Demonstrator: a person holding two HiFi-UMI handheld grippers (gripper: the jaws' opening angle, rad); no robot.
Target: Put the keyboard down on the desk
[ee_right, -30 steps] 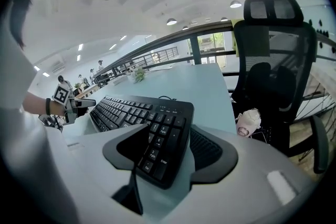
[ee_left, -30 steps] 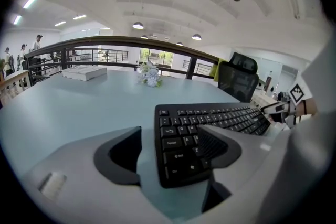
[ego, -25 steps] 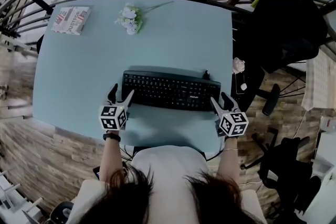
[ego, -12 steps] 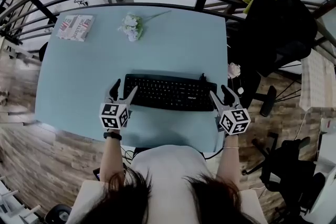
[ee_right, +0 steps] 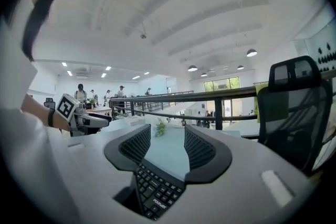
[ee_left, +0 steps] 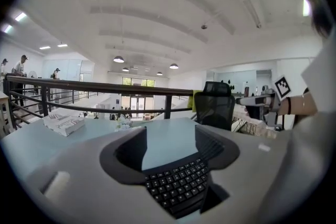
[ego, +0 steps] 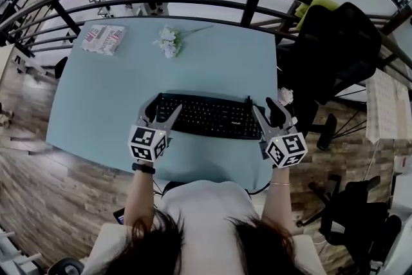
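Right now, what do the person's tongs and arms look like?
The left tongs and the right tongs are grey with black ribbed pads, and each carries a white cube with black square markers. The person wears a white top, a dark band on the left wrist and a thin bracelet on the right.

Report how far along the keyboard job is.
Done, it seems: the keyboard lies flat on the desk. In hand: nothing. The left gripper and the right gripper sit at its two ends, each with jaws apart and only keys showing low in the gap. Left: probably just drawing both grippers clear of the keyboard.
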